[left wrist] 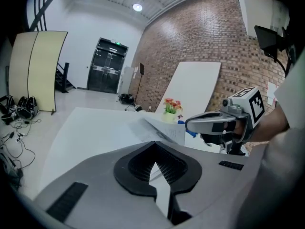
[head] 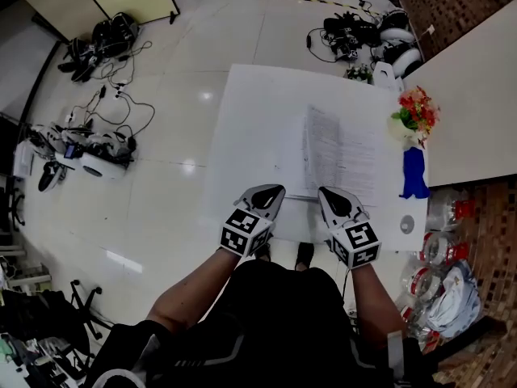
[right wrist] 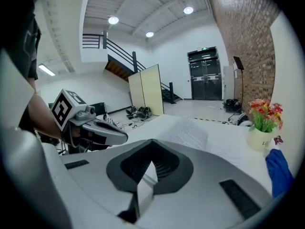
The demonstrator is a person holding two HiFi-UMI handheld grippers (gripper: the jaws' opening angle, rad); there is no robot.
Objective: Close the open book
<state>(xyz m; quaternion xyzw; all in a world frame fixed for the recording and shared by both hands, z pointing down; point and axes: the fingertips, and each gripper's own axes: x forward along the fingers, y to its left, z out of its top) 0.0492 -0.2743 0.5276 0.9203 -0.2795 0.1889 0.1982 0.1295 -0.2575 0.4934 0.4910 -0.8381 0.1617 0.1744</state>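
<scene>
Brick wall and glossy pale floor surround a white table point(head: 258, 128), with cables and gear point(head: 105, 39) strewn on the floor to the left. On the right half of the table the book point(head: 343, 148) lies open, its near edge just beyond the grippers, and one leaf by its left side stands partly raised. A pot of flowers point(head: 416, 111) and a blue object point(head: 414, 172) sit along the table's right edge, beside the book but clear of its pages.

Both tools hover at the near edge, side by side. The left hand-held gripper point(head: 275, 191) has its jaws pressed together on nothing, and so does the right hand-held gripper point(head: 325, 194). Closed tips probably suit this job, since a cover can be nudged over without pinching. The right one sits nearest the book, likely placed to work on it.

Print on the pages is too small to read. The cubes carry only black-and-white square patterns, no words.
</scene>
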